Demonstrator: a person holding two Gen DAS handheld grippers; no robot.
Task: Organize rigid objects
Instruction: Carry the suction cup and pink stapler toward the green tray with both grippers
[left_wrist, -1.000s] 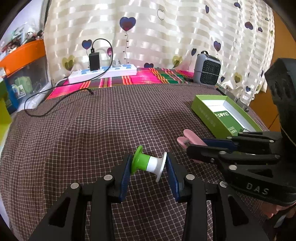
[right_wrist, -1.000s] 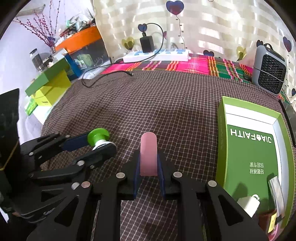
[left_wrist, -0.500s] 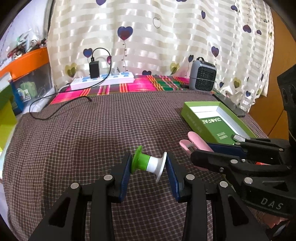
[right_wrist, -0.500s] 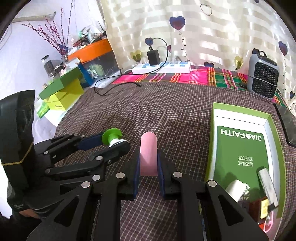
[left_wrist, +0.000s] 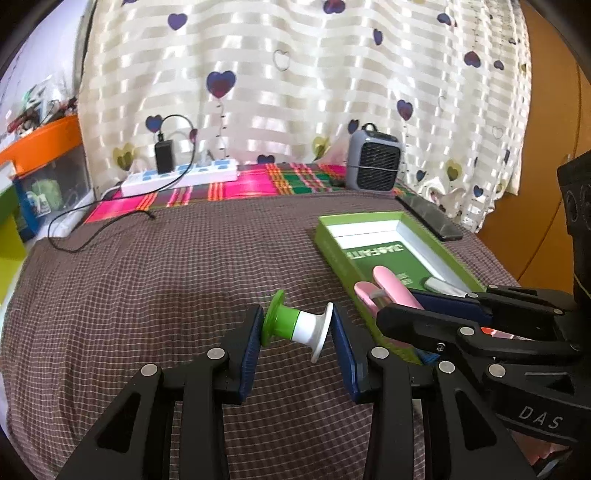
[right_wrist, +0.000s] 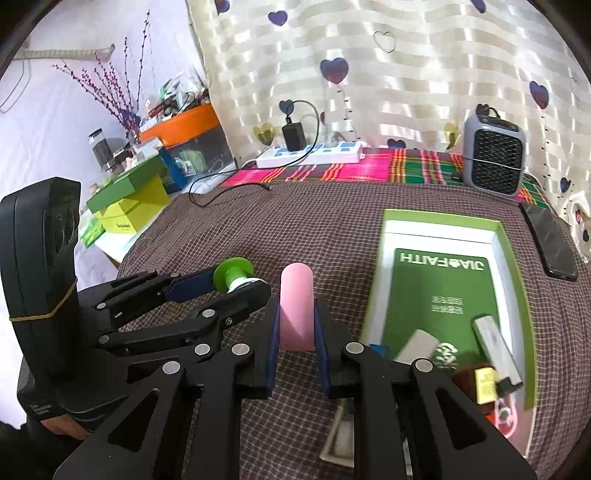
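My left gripper (left_wrist: 295, 328) is shut on a green and white spool (left_wrist: 297, 326), held above the checked cloth; the spool also shows in the right wrist view (right_wrist: 234, 275). My right gripper (right_wrist: 295, 317) is shut on a pink clip (right_wrist: 296, 306), which shows in the left wrist view (left_wrist: 391, 290) beside the near end of the green box (left_wrist: 332, 254). The open green box (right_wrist: 511, 251) lies to the right and holds several small items, among them a white block (right_wrist: 415, 345) and a silver stick (right_wrist: 495, 339).
A grey mini fan (left_wrist: 375, 162) and a white power strip (left_wrist: 181, 177) with a black charger stand at the back. A black phone (right_wrist: 550, 236) lies right of the box. Green and yellow boxes (right_wrist: 125, 206) and an orange bin (right_wrist: 181, 123) stand left.
Both grippers have lifted and drawn back while keeping their hold. The green box now sits closer to the right gripper, and more of its contents show.
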